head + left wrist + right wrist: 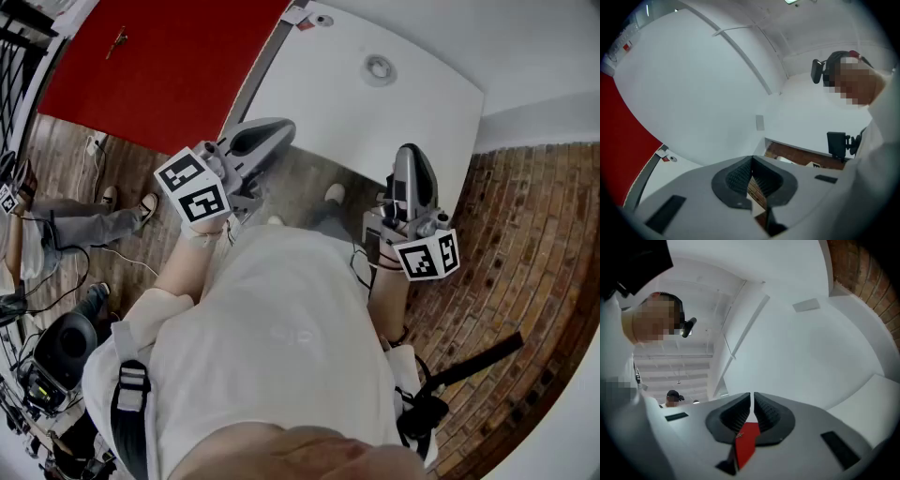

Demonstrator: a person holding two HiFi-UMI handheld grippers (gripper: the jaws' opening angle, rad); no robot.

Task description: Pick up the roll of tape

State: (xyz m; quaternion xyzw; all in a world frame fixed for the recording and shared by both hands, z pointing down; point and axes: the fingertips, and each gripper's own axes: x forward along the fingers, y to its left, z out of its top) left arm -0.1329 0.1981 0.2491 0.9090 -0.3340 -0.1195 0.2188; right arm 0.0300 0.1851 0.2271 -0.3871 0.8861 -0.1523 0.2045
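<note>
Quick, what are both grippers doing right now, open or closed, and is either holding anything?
Left gripper: jaws closed, nothing between them.
Right gripper: jaws closed, nothing between them.

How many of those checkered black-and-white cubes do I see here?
2. The left cube rides on the left tongs, the right cube on the right tongs. A patterned scrap at the far left edge may be a third, cut off.

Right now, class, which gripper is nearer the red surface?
Left. The left gripper sits just beside the edge of the red surface; the right gripper is farther off, at the near edge of the white table.
</note>
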